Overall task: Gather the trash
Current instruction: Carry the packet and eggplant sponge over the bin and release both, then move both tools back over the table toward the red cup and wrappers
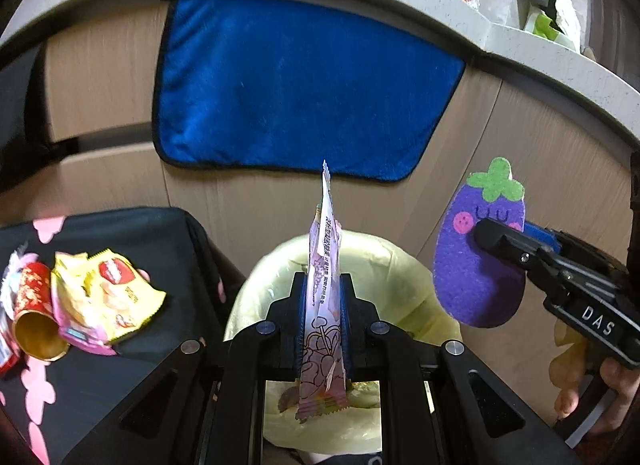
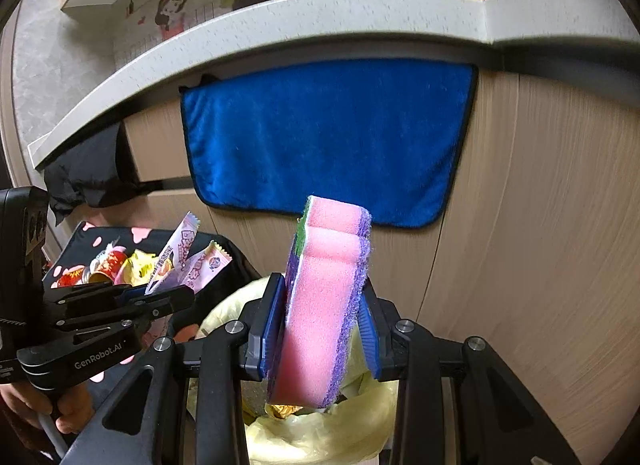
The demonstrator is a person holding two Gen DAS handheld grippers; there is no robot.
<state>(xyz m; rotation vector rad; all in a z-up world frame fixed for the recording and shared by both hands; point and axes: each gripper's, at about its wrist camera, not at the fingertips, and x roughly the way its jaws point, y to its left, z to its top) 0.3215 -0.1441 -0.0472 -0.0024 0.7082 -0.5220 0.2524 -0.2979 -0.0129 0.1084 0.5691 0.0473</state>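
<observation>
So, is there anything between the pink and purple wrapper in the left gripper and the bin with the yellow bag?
Nothing visible blocks it. The pink and purple wrapper is clamped in the left gripper right above the open yellow-bagged bin. The eggplant-shaped purple sponge in the right gripper is off to the side.

A black tabletop (image 1: 160,233) printed with pink blossoms carries the litter. A gold-mouthed red can (image 1: 34,305) lies on its side there. Touching the can's right side are crumpled yellow wrappers (image 1: 116,293) over a pink wrapper (image 1: 86,339).
</observation>
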